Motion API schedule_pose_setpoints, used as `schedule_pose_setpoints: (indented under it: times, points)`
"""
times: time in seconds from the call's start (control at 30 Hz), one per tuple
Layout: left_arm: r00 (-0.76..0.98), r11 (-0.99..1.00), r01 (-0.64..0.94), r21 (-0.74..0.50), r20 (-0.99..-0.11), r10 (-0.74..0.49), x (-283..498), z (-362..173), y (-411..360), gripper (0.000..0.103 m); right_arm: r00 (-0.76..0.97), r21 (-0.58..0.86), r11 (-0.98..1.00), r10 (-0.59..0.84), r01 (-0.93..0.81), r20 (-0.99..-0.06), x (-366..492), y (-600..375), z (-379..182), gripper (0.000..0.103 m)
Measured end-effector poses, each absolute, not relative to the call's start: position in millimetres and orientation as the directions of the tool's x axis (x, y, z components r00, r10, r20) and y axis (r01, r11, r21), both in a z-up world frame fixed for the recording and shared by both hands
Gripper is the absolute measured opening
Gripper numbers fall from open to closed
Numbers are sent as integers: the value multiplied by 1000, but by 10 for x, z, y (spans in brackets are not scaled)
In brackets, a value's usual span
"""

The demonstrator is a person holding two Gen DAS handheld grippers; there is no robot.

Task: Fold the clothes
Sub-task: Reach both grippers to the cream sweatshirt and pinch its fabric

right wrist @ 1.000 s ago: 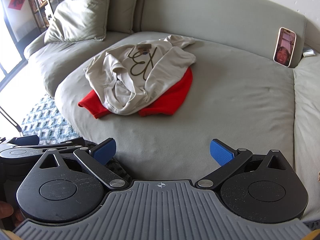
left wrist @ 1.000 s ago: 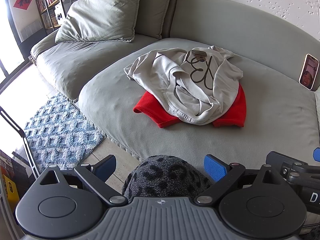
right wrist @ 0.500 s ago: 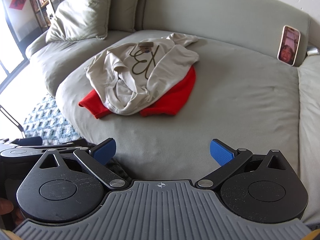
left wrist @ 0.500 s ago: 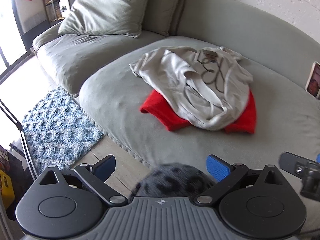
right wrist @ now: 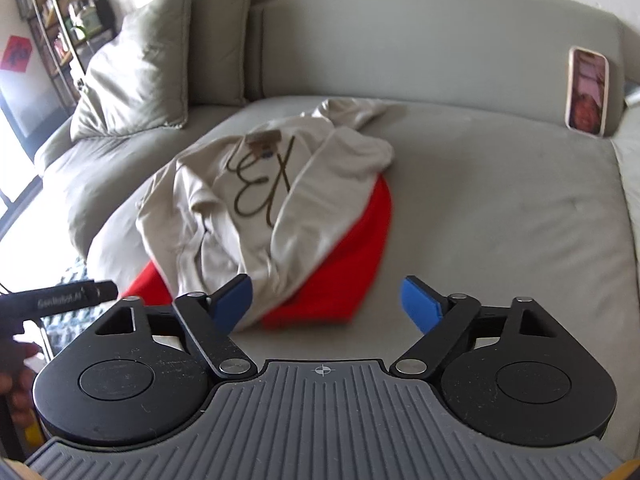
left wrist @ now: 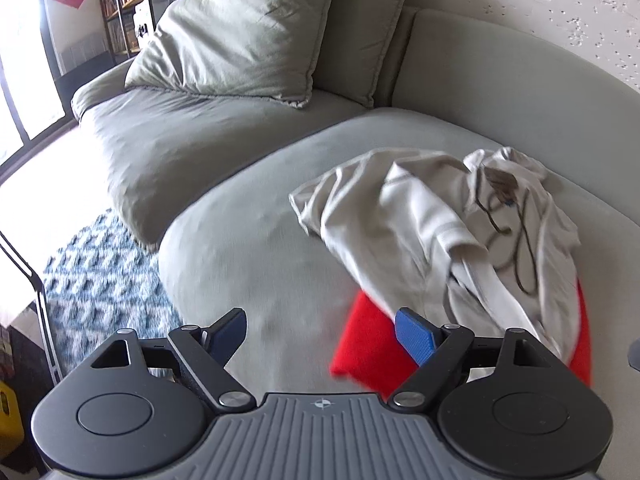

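Grey-green fabric sofa is our landmark: a crumpled cream sweatshirt with a dark looping print sits mid-cushion on it, piled over a red garment. Our left gripper hangs over the sofa's front edge, fingers closing with nothing between them. Our right gripper hovers just short of the pile, closing too, also empty.
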State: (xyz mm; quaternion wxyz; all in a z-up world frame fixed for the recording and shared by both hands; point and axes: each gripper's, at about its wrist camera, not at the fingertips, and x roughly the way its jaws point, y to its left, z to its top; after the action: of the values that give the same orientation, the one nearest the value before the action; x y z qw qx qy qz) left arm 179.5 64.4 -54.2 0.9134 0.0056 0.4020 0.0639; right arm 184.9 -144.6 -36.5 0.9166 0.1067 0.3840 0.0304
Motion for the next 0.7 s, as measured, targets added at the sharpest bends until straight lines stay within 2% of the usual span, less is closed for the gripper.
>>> schedule_pose_setpoints:
  times: [0.03,0.07,0.1,0.17,0.2,0.3,0.37,0.4,0.47,0.5,0.57,0.7]
  points:
    - [667,992,-112,66,-735,124,1905,-559,675,79,701,236,971,149,28,-698,1941,-1453,-378,78]
    - [660,991,-110,70,-740,125,2009,-581,704,74,696,260,965,166,31,-699,2038,-1468,-395,71]
    - [653,992,-105,72,-747,123,2098,-606,734,72,691,280,959,178,36,-701,2129,-1480,-422,60]
    - [641,992,-96,78,-758,122,2251,-659,778,68,683,298,953,186,48,-706,2291,-1491,-480,49]
    - [636,992,-92,84,-762,123,2316,-687,787,68,680,298,953,186,49,-709,2365,-1485,-509,48]
    - [625,991,-77,111,-769,135,2415,-751,764,69,675,270,961,164,54,-720,2560,-1442,-590,50]
    - [641,991,-59,122,-757,131,2373,-737,701,71,660,261,963,156,63,-735,2670,-1420,-640,56]
    - [650,991,-49,127,-750,128,2348,-728,668,73,650,262,963,158,65,-743,2714,-1413,-661,57]
    - [661,992,-34,125,-742,116,2338,-720,612,86,645,261,964,162,60,-747,2745,-1381,-677,58]
    - [654,992,-38,122,-747,117,2372,-739,601,87,651,250,967,159,49,-742,2741,-1354,-674,64]
    - [624,992,-63,111,-771,126,2481,-815,628,88,661,203,979,133,29,-739,2751,-1272,-682,71]
    - [536,992,-113,51,-838,104,2696,-1036,797,84,638,168,986,116,21,-761,2880,-1211,-759,73]
